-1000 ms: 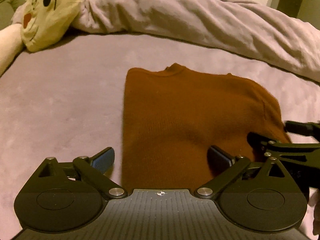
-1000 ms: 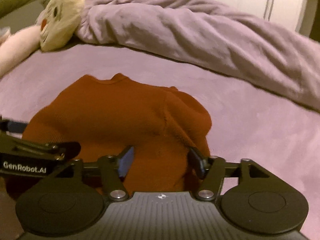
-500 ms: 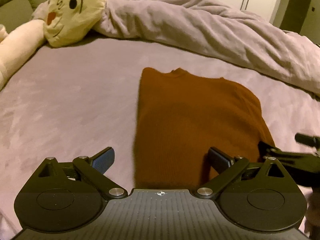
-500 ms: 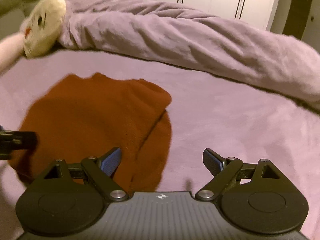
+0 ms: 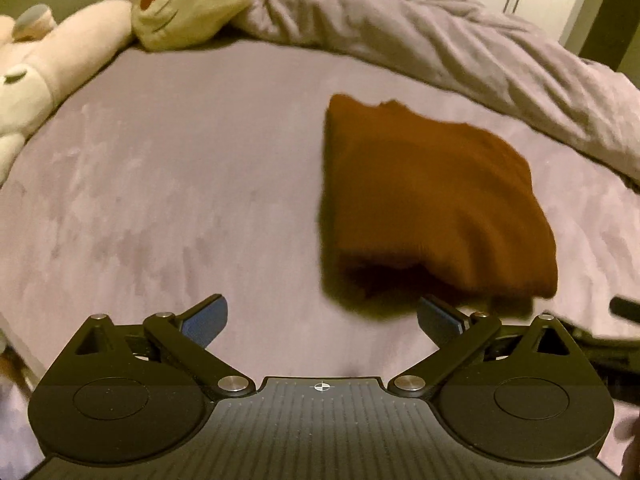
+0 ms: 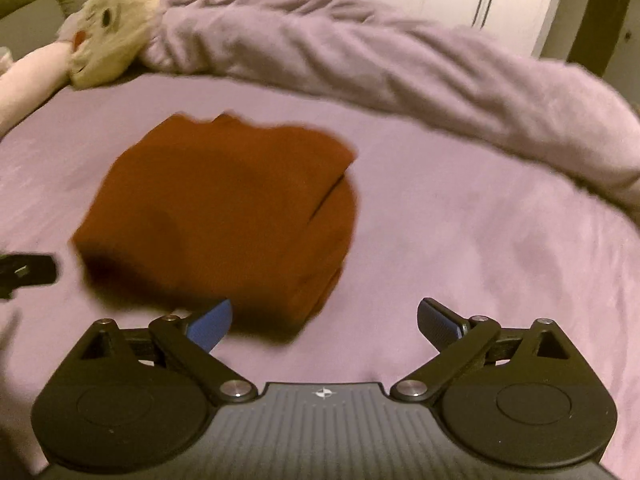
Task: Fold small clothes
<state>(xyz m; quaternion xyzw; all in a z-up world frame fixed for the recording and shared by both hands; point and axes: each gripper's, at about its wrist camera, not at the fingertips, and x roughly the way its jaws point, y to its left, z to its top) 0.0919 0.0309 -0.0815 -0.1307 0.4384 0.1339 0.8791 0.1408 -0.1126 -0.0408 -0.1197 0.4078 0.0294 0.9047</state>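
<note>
A: What filled most of the view?

B: The mauve bed sheet [image 5: 168, 184], with the rumpled duvet [image 5: 440, 40] heaped along its far side and a cream plush toy [image 5: 192, 0] at the far left corner. On the sheet lay the rust-brown sweater [image 5: 432, 208], folded into a thick rectangle, collar away from the cameras.

A: And the grippers?

B: The left gripper [image 5: 322, 318] stood wide, nothing between its pads. The right gripper [image 6: 324, 320] had just been opening and was spread fully, also empty. Both hung clear of the sweater, near its front edge.

A: What could have gone wrong from there?

B: I judged the fold loose on the right side, where a layer bulged out under the top one [image 6: 340, 216]. A finger catching that edge could have dragged the stack open. The soft sheet might also have let the bundle slump. The pictures were blurred, so I could not tell how neat the front hem was.
</note>
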